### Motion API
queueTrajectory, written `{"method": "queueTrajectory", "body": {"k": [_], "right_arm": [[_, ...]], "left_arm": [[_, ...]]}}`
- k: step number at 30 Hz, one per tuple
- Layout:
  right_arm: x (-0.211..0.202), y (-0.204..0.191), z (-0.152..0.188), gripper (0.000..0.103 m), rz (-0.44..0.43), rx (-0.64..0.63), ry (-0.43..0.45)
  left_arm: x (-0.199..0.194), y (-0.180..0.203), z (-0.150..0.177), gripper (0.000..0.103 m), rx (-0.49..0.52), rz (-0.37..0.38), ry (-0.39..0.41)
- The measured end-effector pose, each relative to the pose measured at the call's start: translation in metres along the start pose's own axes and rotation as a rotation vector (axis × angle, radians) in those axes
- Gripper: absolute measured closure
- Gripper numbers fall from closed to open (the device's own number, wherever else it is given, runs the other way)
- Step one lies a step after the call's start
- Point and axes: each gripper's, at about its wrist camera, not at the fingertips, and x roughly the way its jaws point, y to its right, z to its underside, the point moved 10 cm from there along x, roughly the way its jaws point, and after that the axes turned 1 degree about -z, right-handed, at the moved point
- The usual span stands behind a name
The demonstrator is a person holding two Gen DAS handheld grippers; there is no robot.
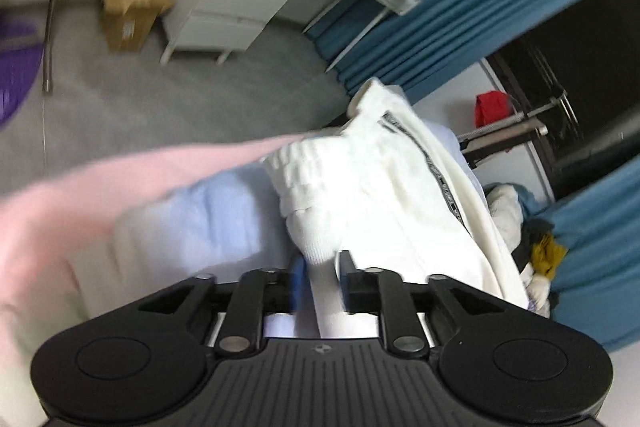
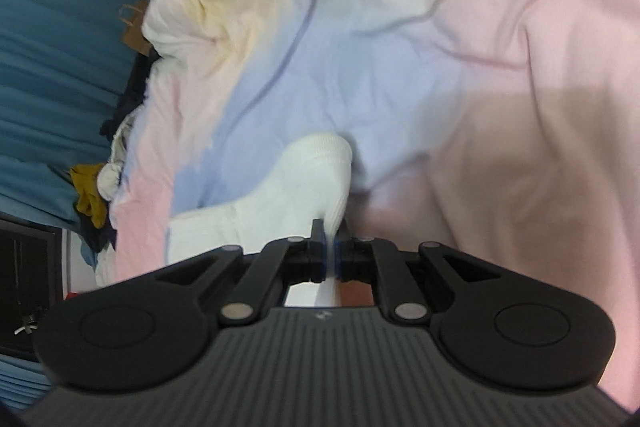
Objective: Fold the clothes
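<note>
Right now my right gripper (image 2: 330, 247) is clamped tight on the ribbed cuff of a white knitted garment (image 2: 304, 183), the pads pinching the cloth between them with almost no gap. That garment lies across a soft pastel spread of pink, pale blue and cream fabric (image 2: 500, 87), which fills nearly all of the right wrist view. My left gripper (image 1: 320, 283) has its jaws parted a little, with a fold of the same white knitted garment (image 1: 360, 187) passing between them; the pads stand off from the cloth on both sides, so I am not pressing it there. In the left wrist view the garment rises in a heap ahead of my fingers, a dark zip line running down it, and it blocks most of what lies behind. Beyond it hang teal pleated curtains (image 1: 460, 7), and to the right a small red cloth (image 1: 491, 109) sits near a metal rod (image 1: 504, 135). A tangle of other clothes, mustard, dark and white (image 1: 540, 255), lies just beside the heap. Farther off, on the grey carpet (image 1: 180, 99), stand a white drawer unit (image 1: 228, 11) and a brown cardboard box (image 1: 130, 7), with a purple object (image 1: 16, 67) at the left edge. The picture is blurred throughout.
</note>
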Motion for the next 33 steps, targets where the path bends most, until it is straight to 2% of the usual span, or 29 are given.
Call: {"method": "queueTrajectory", "body": {"k": [1, 2, 3, 4, 5, 6, 7, 9, 14, 18, 21, 26, 30, 33], "right_arm": [[-0.004, -0.002, -0.002, 0.091, 0.01, -0.012, 0.021], [-0.01, -0.003, -0.004, 0.088, 0.032, -0.03, 0.05], [-0.017, -0.004, -0.006, 0.08, 0.052, -0.049, 0.082], [-0.026, -0.005, -0.009, 0.067, 0.068, -0.072, 0.122], [-0.035, -0.006, -0.011, 0.059, 0.084, -0.094, 0.161], [-0.043, -0.008, -0.014, 0.043, 0.095, -0.117, 0.201], [-0.051, -0.014, -0.016, 0.033, 0.09, -0.142, 0.235], [-0.064, -0.03, -0.015, 0.027, 0.047, -0.202, 0.278], [-0.09, -0.097, 0.035, 0.027, -0.147, -0.512, 0.307], [-0.101, -0.135, 0.097, 0.027, -0.278, -0.778, 0.284], [-0.098, -0.153, 0.135, 0.028, -0.334, -0.946, 0.246], [-0.087, -0.164, 0.167, 0.028, -0.383, -1.07, 0.162], [-0.082, -0.167, 0.182, 0.028, -0.399, -1.088, 0.124], [-0.074, -0.167, 0.195, 0.028, -0.402, -1.087, 0.094]], "left_arm": [[-0.007, 0.009, -0.001, 0.059, 0.039, -0.002, 0.023], [-0.016, 0.015, -0.004, 0.053, 0.077, -0.004, 0.05], [-0.024, 0.023, -0.004, 0.05, 0.113, -0.004, 0.074], [-0.032, 0.032, -0.003, 0.043, 0.15, -0.007, 0.093], [-0.04, 0.042, -0.003, 0.035, 0.187, -0.01, 0.113], [-0.045, 0.052, -0.001, 0.031, 0.221, -0.01, 0.132], [-0.052, 0.065, 0.001, 0.027, 0.26, -0.006, 0.148], [-0.053, 0.099, 0.009, 0.025, 0.349, 0.006, 0.164], [-0.031, 0.186, 0.048, 0.022, 0.562, 0.04, 0.149], [0.019, 0.247, 0.09, 0.021, 0.708, 0.077, 0.093], [0.06, 0.285, 0.129, 0.021, 0.821, 0.088, 0.064], [0.144, 0.339, 0.192, 0.02, 0.951, 0.105, 0.035], [0.205, 0.378, 0.228, 0.015, 1.051, 0.082, 0.078], [0.248, 0.403, 0.247, 0.005, 1.126, 0.035, 0.138]]}}
